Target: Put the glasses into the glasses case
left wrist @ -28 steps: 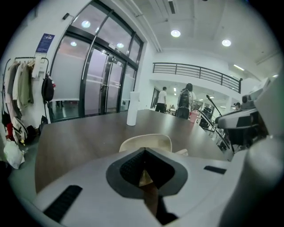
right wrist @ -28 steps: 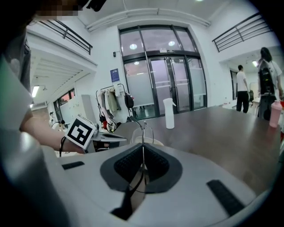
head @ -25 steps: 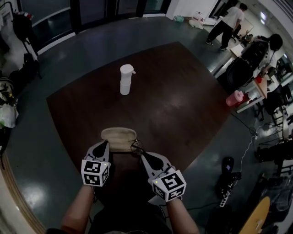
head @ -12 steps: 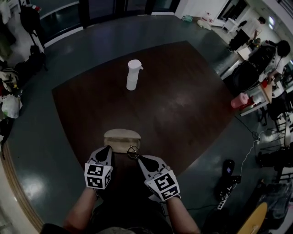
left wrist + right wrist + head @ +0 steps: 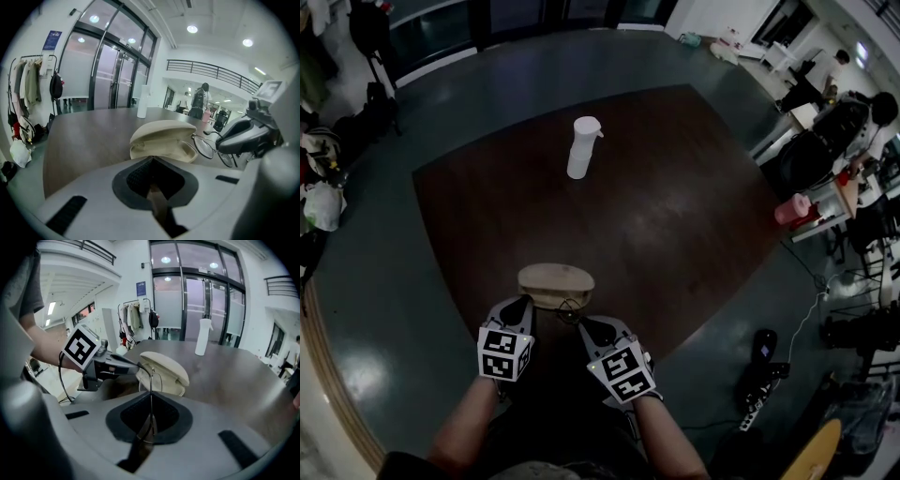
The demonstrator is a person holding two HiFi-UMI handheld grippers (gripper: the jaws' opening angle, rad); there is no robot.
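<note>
An open beige glasses case (image 5: 555,283) lies near the front edge of the dark table (image 5: 675,206). In the left gripper view the case (image 5: 164,139) shows its lid raised and its inside empty. Thin wire-framed glasses (image 5: 572,305) hang at the case's near right rim, held by one temple in my right gripper (image 5: 585,324), which is shut on them. In the right gripper view the temple runs up from the jaws (image 5: 151,397) to the glasses' lens (image 5: 157,378) in front of the case (image 5: 166,371). My left gripper (image 5: 520,306) is shut on nothing, just short of the case.
A white spray bottle (image 5: 583,147) stands upright at the far middle of the table. Past the table's right edge are a pink bottle (image 5: 793,208), desks, chairs and people. Floor cables and a power strip (image 5: 759,375) lie at the right.
Both grippers have closed in on the case, and the glasses have moved with the right gripper up to the case's rim. The head view has shifted slightly.
</note>
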